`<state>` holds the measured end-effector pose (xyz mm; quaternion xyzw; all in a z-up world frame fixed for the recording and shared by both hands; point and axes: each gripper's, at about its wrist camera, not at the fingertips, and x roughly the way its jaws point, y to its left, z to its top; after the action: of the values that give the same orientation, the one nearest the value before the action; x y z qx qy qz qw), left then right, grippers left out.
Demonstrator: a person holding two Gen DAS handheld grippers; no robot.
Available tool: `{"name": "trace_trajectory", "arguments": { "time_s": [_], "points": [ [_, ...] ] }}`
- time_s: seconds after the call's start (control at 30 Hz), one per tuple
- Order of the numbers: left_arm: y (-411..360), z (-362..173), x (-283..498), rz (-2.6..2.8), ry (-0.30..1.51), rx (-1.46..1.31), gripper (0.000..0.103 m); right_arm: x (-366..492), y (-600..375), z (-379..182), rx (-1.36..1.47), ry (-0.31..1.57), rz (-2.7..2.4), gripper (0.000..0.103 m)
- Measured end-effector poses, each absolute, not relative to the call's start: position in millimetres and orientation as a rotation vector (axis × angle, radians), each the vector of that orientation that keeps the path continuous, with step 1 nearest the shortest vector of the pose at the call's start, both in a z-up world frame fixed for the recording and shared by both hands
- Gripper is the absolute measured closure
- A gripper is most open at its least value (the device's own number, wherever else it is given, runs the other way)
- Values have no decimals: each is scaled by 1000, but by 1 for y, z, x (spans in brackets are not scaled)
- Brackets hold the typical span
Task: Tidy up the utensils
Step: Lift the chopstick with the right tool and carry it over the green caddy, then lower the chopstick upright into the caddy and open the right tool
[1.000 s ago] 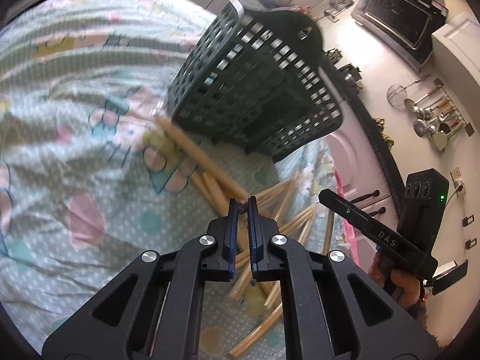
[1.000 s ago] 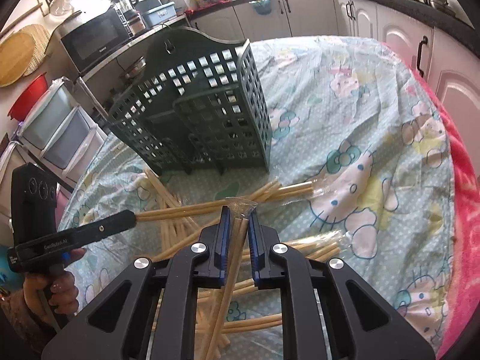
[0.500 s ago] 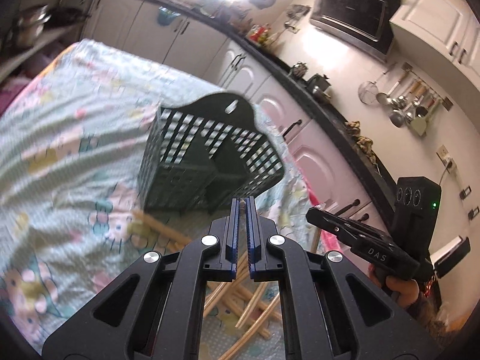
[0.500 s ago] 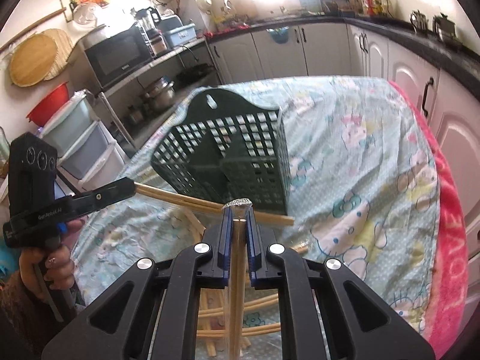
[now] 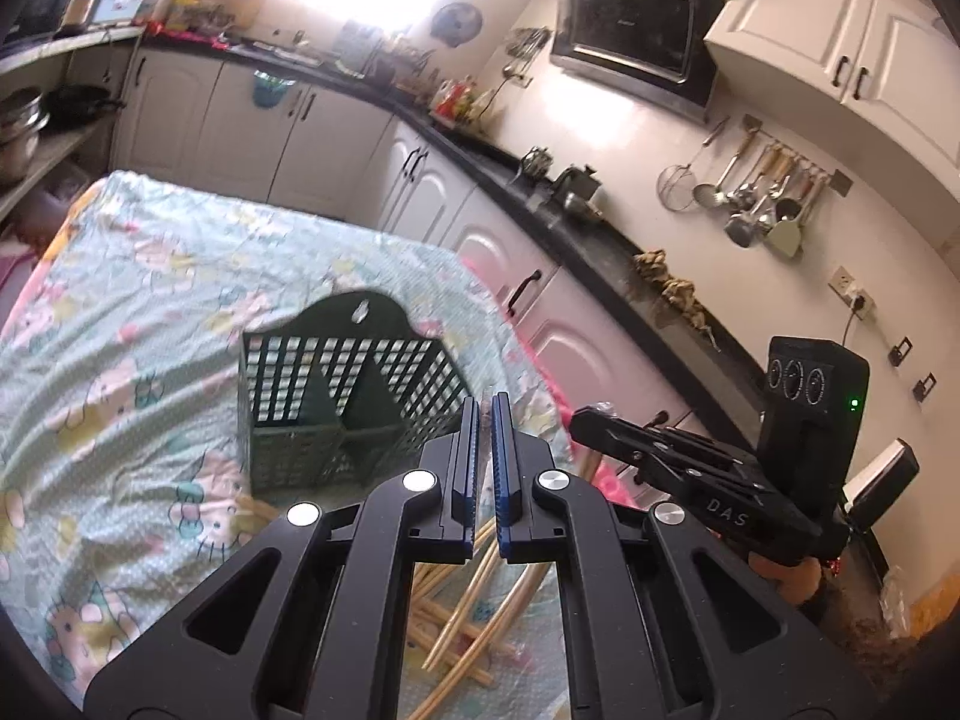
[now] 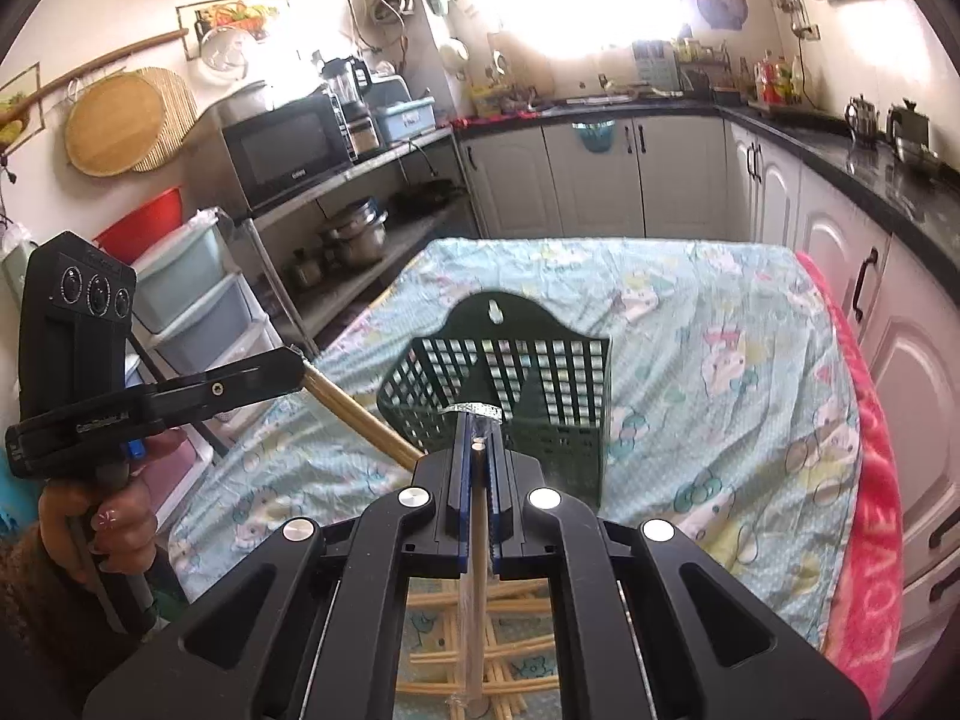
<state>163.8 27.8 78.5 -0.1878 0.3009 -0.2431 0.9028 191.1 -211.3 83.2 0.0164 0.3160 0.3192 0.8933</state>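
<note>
Carrying one wrapped chopstick (image 6: 477,546) clenched in the right gripper (image 6: 478,450) and another (image 6: 354,414) in the left gripper (image 5: 485,420), each should be tipped upright over the near green basket (image 6: 510,396) before release.

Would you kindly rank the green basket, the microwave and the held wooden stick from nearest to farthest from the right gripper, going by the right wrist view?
1. The wooden stick, clamped upright in the right gripper.
2. The green basket, just ahead on the tablecloth.
3. The microwave, far off to the left on the metal shelf.
</note>
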Motion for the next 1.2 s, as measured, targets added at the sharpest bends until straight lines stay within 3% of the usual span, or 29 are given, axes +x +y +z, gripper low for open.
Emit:
{"name": "trace_trajectory", "arguments": {
  "time_s": [0.8, 1.2],
  "points": [
    [56, 188, 171, -395, 403, -328, 101, 219, -207, 191, 80, 394, 642, 98],
    [67, 193, 187, -316, 395, -299, 101, 244, -211, 205, 68, 242, 532, 98]
  ]
}}
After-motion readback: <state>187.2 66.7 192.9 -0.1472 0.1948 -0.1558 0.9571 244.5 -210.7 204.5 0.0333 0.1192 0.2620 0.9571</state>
